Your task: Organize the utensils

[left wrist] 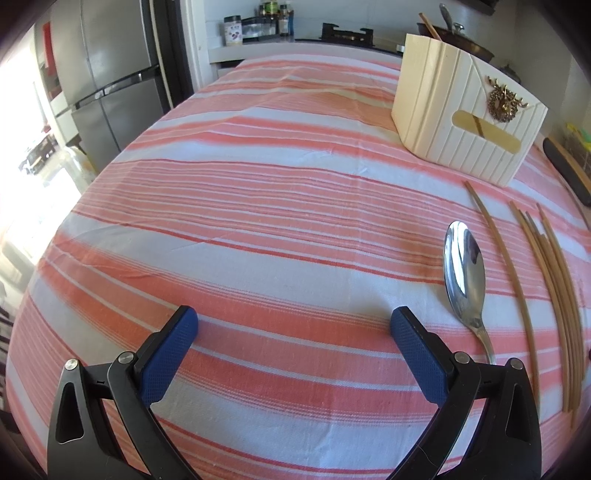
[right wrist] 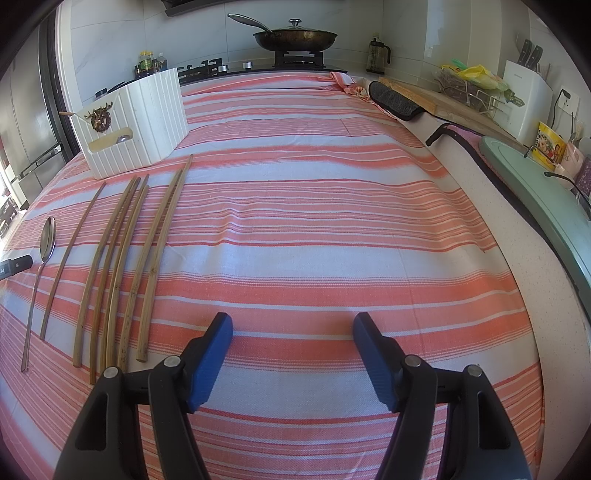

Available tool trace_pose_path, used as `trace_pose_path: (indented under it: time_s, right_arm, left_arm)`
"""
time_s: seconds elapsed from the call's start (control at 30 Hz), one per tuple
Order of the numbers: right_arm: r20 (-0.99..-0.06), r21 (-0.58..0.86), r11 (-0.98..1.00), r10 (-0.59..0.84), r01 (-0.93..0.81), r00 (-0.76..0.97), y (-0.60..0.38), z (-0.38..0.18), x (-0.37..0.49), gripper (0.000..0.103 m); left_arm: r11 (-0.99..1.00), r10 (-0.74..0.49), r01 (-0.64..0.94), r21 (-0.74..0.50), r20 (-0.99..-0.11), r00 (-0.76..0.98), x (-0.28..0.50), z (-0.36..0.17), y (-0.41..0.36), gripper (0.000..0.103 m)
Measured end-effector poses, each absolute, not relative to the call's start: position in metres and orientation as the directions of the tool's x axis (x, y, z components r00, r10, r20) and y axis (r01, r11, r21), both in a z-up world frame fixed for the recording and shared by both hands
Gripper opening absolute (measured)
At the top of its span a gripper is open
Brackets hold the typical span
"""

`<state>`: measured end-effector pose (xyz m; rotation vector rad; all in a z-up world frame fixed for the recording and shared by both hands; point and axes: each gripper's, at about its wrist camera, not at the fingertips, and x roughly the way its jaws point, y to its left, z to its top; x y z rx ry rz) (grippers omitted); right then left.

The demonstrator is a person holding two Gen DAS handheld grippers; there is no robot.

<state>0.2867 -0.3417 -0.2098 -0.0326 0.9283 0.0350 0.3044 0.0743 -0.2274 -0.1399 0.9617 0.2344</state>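
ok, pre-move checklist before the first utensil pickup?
1. Left hand-held gripper open, nothing held: ok.
2. Right hand-held gripper open, nothing held: ok.
3. Spoon flat on the cloth, apart from the chopsticks: ok.
4. Chopsticks separated for single picks: not ok, several touch.
5. White holder upright: ok.
6. Free space inside the holder: cannot tell.

A desk [right wrist: 314,206] covered in a coral-and-white striped cloth fills the kitchen, with white tiled walls [right wrist: 391,33] behind it. A lidded frying pan [right wrist: 295,37] sits on the gas stove [right wrist: 299,59] at the far end, beside a grey refrigerator [left wrist: 107,74]. Bright daylight [left wrist: 14,155] pours in from the left.
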Motion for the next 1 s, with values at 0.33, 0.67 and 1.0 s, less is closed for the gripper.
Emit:
trace_pose_path:
  time_s: [0.33,0.67,1.0]
  right_arm:
    - [-0.801,-0.013,0.999,0.016,-0.044,0.599,-0.342,-0.21,0.287,0.069]
    - [-0.801,-0.011,0.999,0.018,-0.045,0.599,-0.341,-0.21,0.287,0.07]
    - [-0.801,-0.011,0.999,0.018,-0.045,0.599,-0.341,-0.21,0.287,0.07]
  left_arm:
    - [0.966,0.12,-0.258,-0.035,-0.819,0.561,0.302,-0.226,0.077,0.103]
    - [0.957,0.044,-0.245,-0.155,-0.757,0.652,0.283,-0.212,0.08,0.102]
    - [0.991,0.0,-0.106,-0.081,-0.795,0.607,0.291,-0.211,0.004,0.102]
